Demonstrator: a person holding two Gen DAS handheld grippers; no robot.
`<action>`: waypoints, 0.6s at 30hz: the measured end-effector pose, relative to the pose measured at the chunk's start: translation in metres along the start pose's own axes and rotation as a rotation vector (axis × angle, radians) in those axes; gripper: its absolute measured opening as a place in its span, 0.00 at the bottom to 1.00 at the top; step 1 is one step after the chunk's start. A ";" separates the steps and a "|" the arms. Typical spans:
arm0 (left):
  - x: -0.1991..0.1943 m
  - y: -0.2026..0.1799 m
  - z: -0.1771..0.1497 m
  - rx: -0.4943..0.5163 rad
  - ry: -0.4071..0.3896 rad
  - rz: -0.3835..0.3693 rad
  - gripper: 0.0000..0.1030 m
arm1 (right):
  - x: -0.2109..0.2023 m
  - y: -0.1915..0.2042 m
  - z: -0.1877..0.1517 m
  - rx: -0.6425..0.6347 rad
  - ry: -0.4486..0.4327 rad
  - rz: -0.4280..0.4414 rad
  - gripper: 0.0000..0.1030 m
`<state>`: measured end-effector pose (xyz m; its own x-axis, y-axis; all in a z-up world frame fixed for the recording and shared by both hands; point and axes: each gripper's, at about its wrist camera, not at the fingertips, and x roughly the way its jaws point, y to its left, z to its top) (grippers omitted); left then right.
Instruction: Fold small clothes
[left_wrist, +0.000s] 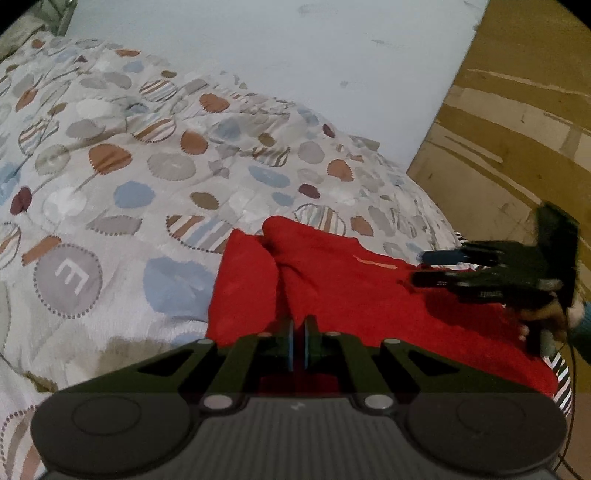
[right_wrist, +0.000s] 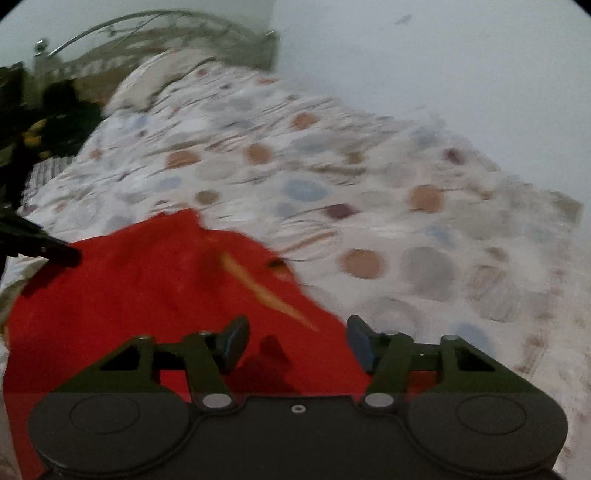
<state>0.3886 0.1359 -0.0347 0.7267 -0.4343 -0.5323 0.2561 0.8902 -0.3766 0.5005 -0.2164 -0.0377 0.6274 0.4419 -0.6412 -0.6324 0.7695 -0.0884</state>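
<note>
A red garment (left_wrist: 332, 280) lies on the patterned bedspread (left_wrist: 110, 155), with a fold ridge running down its left part. My left gripper (left_wrist: 298, 332) is shut just above the garment's near edge; whether cloth is pinched is hidden. My right gripper (right_wrist: 295, 336) is open and hovers over the garment's (right_wrist: 155, 295) right edge, near an orange mark (right_wrist: 266, 291). The right gripper also shows in the left wrist view (left_wrist: 424, 266) at the garment's right side. The left gripper shows in the right wrist view (right_wrist: 70, 254) at the left edge.
The bedspread (right_wrist: 369, 184) with coloured circles covers the bed. A pale wall (left_wrist: 295, 44) runs along the far side. Tan floor (left_wrist: 517, 129) lies past the bed's right end. A metal headboard (right_wrist: 147, 29) and pillow (right_wrist: 159, 74) stand at the far end.
</note>
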 end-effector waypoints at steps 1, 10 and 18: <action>0.000 0.000 0.000 0.005 0.000 -0.002 0.04 | 0.010 0.004 0.005 -0.013 0.016 0.014 0.51; 0.000 0.006 -0.001 -0.006 -0.009 -0.025 0.04 | 0.044 0.028 0.018 -0.100 0.085 -0.039 0.04; 0.006 0.004 -0.003 -0.032 0.007 0.011 0.05 | 0.049 0.022 0.017 -0.060 0.065 -0.135 0.04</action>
<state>0.3921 0.1366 -0.0418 0.7251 -0.4257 -0.5414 0.2280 0.8901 -0.3946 0.5249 -0.1696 -0.0577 0.6787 0.3041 -0.6685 -0.5720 0.7898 -0.2215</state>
